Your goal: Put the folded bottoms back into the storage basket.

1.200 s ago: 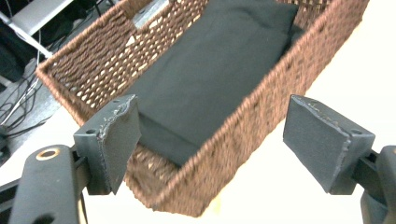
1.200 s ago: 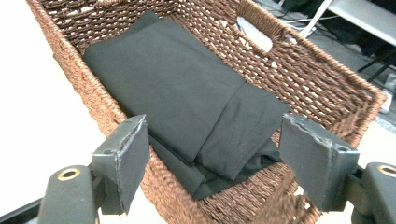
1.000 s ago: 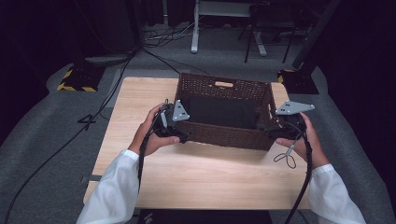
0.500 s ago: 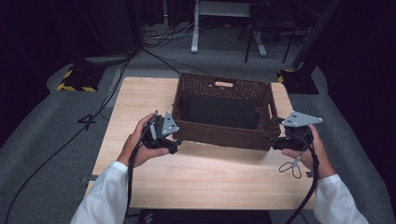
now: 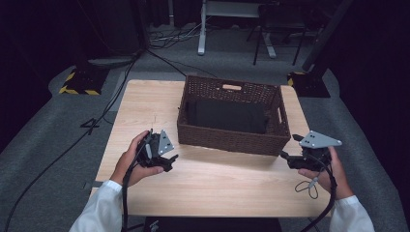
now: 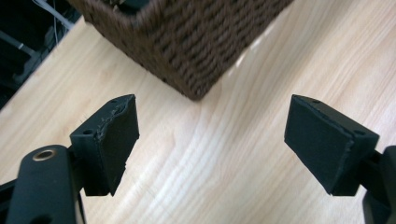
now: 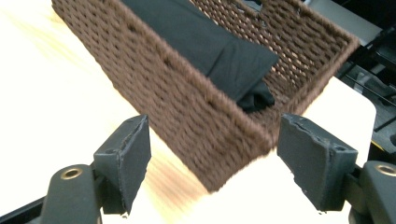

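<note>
Wicker basket (image 5: 231, 137) with folded black cloth (image 5: 226, 115) sits at table's (image 5: 145, 101) far edge, centre; left gripper (image 5: 170, 159) and right gripper (image 5: 285, 158) both wide apart, empty, near basket's front corners.

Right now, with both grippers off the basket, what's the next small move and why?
Probably set both grippers down on the table. The folded black cloth already lies inside the wicker basket, and the left gripper and right gripper are open, empty and apart from its near corners, so nothing looks left to handle.
</note>
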Tool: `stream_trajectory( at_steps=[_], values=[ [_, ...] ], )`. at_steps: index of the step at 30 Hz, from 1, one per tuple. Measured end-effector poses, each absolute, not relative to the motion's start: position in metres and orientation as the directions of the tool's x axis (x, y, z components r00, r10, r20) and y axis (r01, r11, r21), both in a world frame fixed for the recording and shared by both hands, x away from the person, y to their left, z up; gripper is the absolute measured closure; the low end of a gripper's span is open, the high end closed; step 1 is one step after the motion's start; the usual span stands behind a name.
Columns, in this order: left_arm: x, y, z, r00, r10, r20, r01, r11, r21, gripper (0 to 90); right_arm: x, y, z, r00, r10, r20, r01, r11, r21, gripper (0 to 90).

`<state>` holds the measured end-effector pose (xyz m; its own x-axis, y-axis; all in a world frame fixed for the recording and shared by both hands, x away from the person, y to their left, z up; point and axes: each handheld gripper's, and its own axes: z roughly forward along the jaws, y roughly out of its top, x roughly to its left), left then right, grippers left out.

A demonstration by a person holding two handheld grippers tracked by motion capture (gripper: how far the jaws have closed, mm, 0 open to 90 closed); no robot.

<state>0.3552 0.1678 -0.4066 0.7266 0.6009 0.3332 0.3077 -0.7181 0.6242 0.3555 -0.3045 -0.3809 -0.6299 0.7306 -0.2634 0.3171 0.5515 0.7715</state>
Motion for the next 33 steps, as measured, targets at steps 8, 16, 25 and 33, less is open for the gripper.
stream_trajectory(
  at_steps=[8,16,25,33],
  values=[
    [0.345,0.188,-0.430,0.710,0.620,0.333,0.345,-0.719,0.603,17.8,0.342,-0.321,-0.403,-0.606,0.749,-0.270,0.345,0.553,0.759,25.9],
    [0.334,0.207,-0.453,0.692,0.645,0.324,0.391,-0.712,0.583,17.8,0.334,-0.339,-0.429,-0.582,0.772,-0.255,0.396,0.543,0.741,25.4],
    [0.323,0.227,-0.474,0.679,0.673,0.294,0.428,-0.688,0.586,17.1,0.327,-0.359,-0.457,-0.555,0.803,-0.216,0.452,0.509,0.733,25.5],
    [0.317,0.254,-0.489,0.644,0.749,0.157,0.506,-0.571,0.647,16.9,0.320,-0.376,-0.478,-0.529,0.833,-0.161,0.503,0.460,0.731,25.5]
  ],
)
